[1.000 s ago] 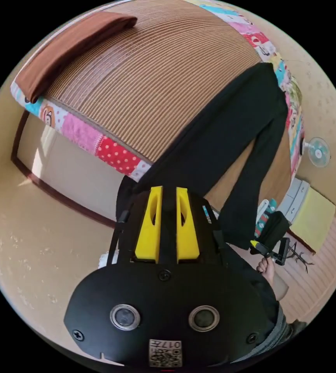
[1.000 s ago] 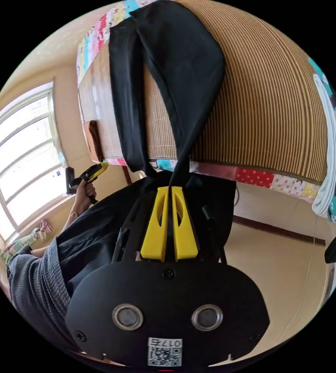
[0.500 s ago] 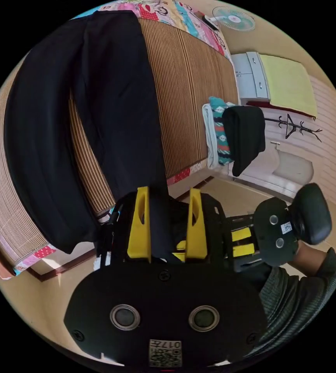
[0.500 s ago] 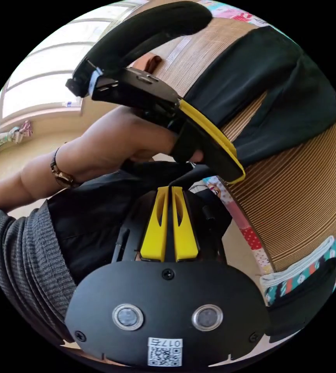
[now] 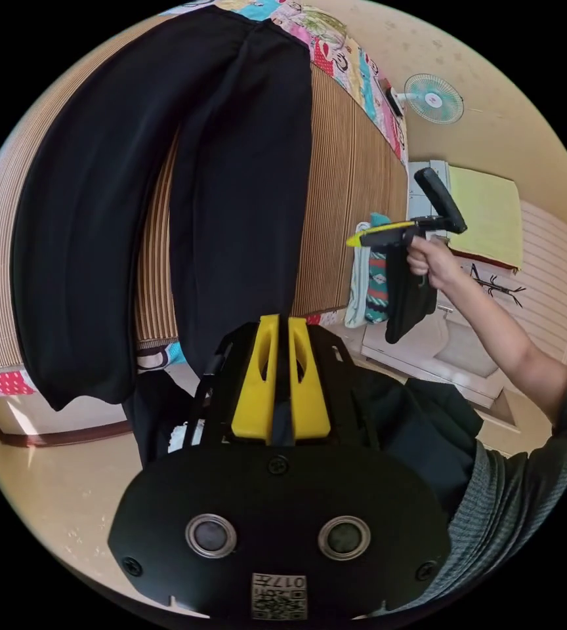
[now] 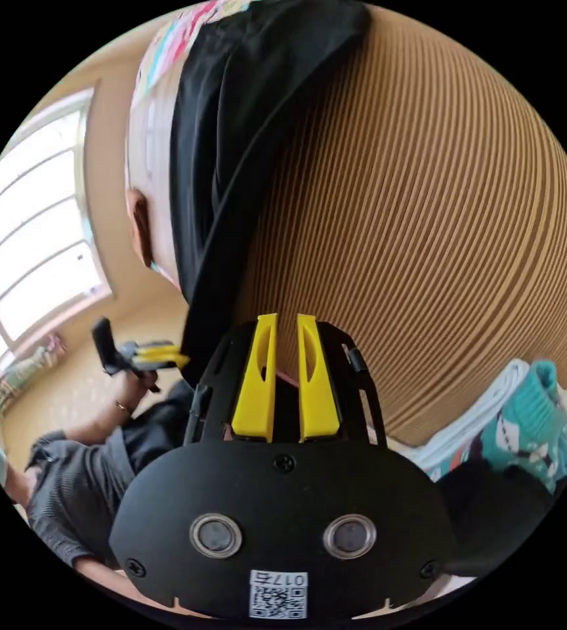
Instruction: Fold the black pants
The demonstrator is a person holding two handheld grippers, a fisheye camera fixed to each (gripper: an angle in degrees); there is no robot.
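Observation:
The black pants (image 5: 231,197) lie on the bed's striped straw mat (image 5: 349,216), both legs stretched away from me and the waist end hanging over the bed's edge. My left gripper (image 5: 282,325) is shut on that hanging end, with dark cloth between its jaws. In the right gripper view, the pants (image 6: 231,131) run along the left of the mat (image 6: 428,197), and the left gripper (image 6: 177,359) meets their lower edge. My right gripper (image 6: 287,321) is open with nothing in it, over bare mat. A hand holds the right gripper (image 5: 356,241) clear of the pants.
A stack of folded clothes (image 5: 372,282) sits at the bed's corner, a dark garment (image 5: 408,302) draped beside it. A fan (image 5: 433,98) and a cabinet with a yellow cover (image 5: 487,210) stand beyond. A window (image 6: 27,249) lights the room.
The left gripper opened wide half a second ago and has now shut on the pants' hanging end. The right gripper let go of the cloth and moved away over the mat.

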